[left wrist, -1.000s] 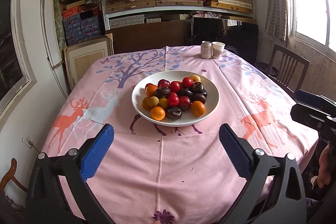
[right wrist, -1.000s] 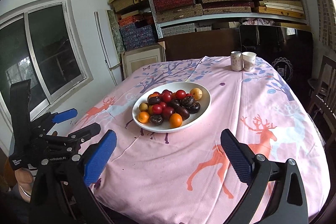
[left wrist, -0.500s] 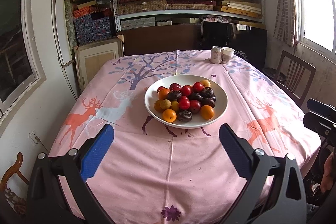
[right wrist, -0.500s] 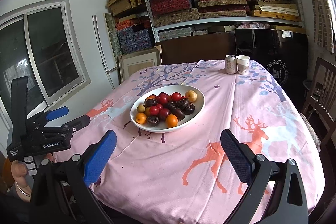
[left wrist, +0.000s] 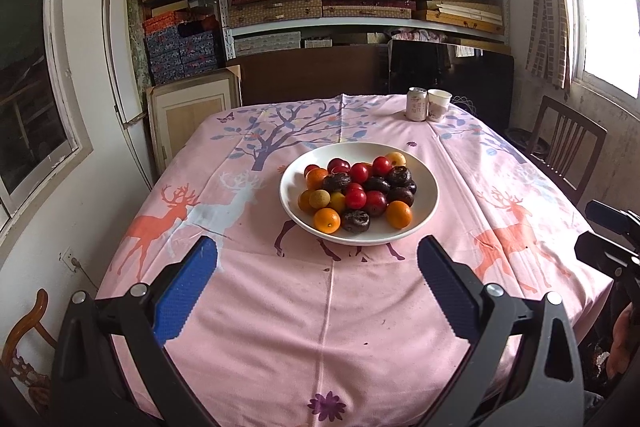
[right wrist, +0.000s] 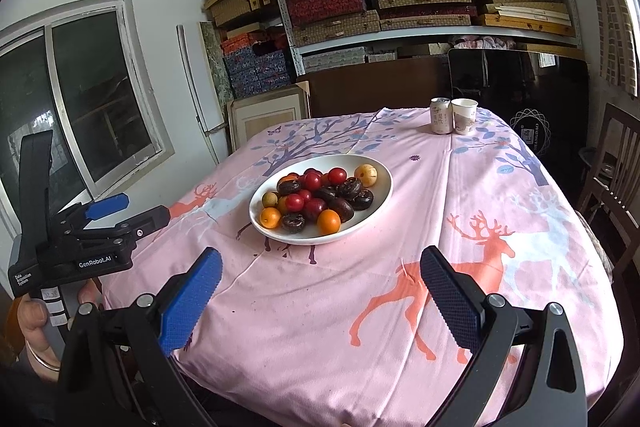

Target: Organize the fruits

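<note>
Two grippers: the left gripper [left wrist: 316, 267] and the right gripper [right wrist: 320, 277] both have their fingers wide apart, holding nothing.
Bowl: the white bowl [left wrist: 424, 213] stands near the table's middle, beyond both grippers.
Fruits: red, orange and dark fruits [left wrist: 358, 197] piled inside the bowl.
Far side: a can [left wrist: 416, 103] touching a paper cup [left wrist: 438, 105].
Cover: pink tablecloth [left wrist: 320, 315] with deer.
</note>
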Motion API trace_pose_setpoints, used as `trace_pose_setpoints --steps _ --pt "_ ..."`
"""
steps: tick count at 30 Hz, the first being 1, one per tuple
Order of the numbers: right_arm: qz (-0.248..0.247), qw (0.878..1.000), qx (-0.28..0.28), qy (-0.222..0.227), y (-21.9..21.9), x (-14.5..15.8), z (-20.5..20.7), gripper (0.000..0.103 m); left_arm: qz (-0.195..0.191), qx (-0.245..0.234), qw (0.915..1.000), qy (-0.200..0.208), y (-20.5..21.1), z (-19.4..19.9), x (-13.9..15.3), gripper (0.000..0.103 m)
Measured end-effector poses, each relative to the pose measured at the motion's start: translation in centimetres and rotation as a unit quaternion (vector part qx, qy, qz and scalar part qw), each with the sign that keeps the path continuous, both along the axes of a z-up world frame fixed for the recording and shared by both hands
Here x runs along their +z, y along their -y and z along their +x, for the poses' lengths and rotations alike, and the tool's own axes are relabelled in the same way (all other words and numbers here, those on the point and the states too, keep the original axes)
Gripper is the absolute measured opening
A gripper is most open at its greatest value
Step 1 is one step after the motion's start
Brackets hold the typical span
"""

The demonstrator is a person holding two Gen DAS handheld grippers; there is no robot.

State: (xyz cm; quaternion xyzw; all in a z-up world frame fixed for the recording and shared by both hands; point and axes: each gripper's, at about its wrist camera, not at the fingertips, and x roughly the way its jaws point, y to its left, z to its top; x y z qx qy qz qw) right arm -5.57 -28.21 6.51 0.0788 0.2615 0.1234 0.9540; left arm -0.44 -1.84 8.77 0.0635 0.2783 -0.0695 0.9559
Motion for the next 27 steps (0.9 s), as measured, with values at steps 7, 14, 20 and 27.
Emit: trace_pose_setpoints --steps 7,14,20,27 --pt "-0.002 1.000 0.005 -0.002 -0.36 -0.32 -0.22 0.100 0.001 0.000 1.0000 0.000 0.08 0.01 -0.05 0.098" --pt "-0.003 1.000 0.005 -0.001 -0.45 -0.25 -0.37 0.100 0.002 0.001 1.0000 0.000 0.12 0.01 -0.12 0.098" --pt "-0.003 1.000 0.006 -0.002 -0.47 -0.19 -0.47 0.100 0.003 -0.001 1.0000 -0.002 0.24 0.07 -0.34 0.098" --pt "-0.001 1.000 0.004 -0.002 -0.45 -0.21 -0.57 0.100 0.003 0.001 1.0000 -0.005 0.21 0.25 -0.47 0.098"
